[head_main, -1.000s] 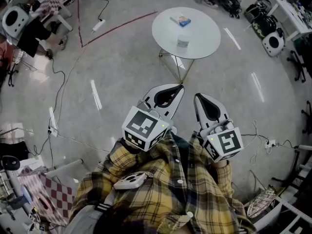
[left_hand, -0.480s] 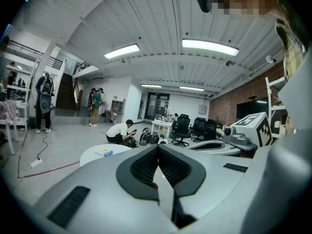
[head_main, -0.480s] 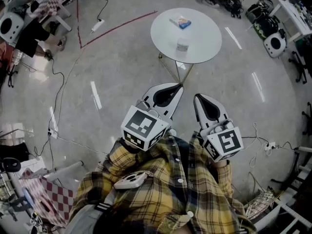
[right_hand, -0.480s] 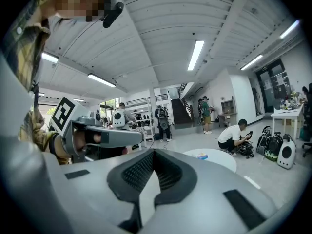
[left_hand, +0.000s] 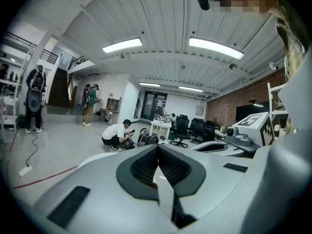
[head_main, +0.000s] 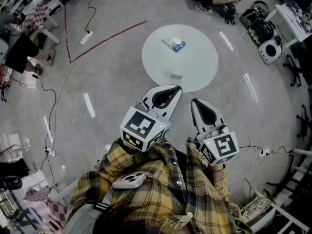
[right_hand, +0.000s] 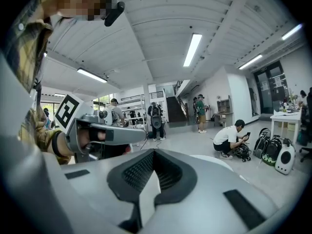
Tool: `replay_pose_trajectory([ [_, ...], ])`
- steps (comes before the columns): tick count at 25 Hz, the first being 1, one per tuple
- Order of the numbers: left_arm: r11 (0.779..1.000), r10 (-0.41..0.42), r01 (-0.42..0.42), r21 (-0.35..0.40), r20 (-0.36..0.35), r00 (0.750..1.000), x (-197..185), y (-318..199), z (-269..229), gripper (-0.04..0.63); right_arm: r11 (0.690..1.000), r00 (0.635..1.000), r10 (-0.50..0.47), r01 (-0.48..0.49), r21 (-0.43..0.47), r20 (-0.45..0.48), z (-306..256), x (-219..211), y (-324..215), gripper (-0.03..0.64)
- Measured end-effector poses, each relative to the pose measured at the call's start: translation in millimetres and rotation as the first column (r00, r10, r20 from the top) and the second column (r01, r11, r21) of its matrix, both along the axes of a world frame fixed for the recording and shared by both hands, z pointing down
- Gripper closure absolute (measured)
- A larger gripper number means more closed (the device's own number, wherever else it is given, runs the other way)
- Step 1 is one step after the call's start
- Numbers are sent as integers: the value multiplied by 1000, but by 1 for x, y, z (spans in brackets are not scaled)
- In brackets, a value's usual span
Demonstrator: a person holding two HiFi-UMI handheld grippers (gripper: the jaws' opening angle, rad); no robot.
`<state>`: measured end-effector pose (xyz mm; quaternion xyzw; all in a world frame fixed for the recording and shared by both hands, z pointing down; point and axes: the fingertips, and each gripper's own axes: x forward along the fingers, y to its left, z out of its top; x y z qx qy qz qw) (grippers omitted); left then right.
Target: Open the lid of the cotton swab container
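The cotton swab container (head_main: pixel 176 75) is seen on the desk (head_main: pixel 156 57) by its near edge, so the left gripper (head_main: pixel 176 88) and right gripper (head_main: pixel 194 102), held just short of the desk with jaws pressed together on nothing, should be opened before it is reached
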<state>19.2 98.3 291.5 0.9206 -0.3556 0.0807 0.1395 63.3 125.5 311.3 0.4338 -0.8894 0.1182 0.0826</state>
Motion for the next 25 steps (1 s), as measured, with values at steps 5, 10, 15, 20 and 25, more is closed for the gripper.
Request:
replay_pose_trajectory([
  [5,999,42,-41,-28,11,999,-7,-65,7,575,999,999,40,-40,-22,0,4,-7,-66,601],
  [10,996,70,-68,-59,23,997,-25,-113,14,575,996,997,75,-75,-56,-2,13,-22,-112,601],
  [15,994,86,-83,-78,35,996,-33,-151,25,575,990,993,116,-117,-76,-15,23,-21,-150,601],
  [20,989,102,-97,-107,44,994,-33,-173,40,575,982,987,161,-163,-98,-27,30,-11,-172,601],
  [25,988,85,-79,-132,43,995,-20,-176,51,575,982,989,143,-147,-121,-41,38,4,-173,601],
])
